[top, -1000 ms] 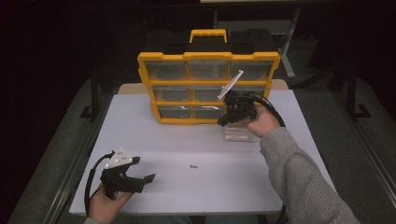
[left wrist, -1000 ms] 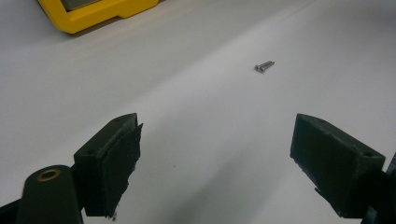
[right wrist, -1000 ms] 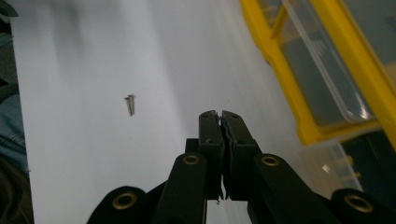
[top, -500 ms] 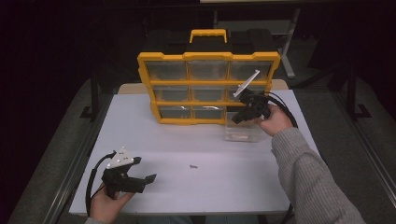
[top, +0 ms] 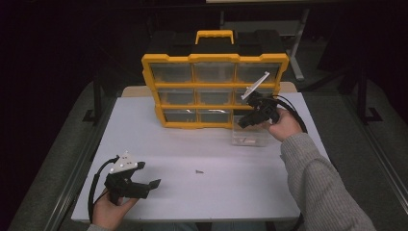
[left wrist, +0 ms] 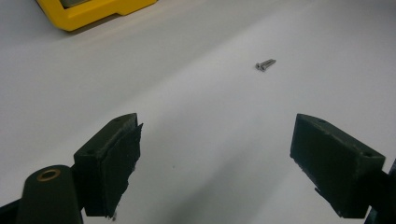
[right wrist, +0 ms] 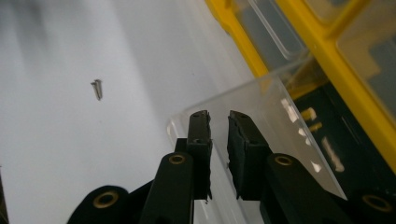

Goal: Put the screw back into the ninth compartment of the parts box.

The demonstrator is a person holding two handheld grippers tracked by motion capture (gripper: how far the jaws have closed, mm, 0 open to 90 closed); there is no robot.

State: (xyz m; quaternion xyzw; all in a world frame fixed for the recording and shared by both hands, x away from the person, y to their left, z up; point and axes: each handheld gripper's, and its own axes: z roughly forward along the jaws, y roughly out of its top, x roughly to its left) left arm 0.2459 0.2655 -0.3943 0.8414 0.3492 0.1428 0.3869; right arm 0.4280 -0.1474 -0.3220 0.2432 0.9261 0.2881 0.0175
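A: High view? B: The right tool (top: 246, 121) hangs over the clear drawer (top: 250, 136) beside the yellow organiser (top: 215, 91); the left tool (top: 150, 186) rests on the bench (top: 192, 144), a screw (top: 198, 171) between them
A: Left gripper view? B: Jaws wide, screw (left wrist: 265, 64) ahead
A: Right gripper view? B: Jaws narrow, just opening, gripping nothing, at the drawer's wall (right wrist: 261, 116)
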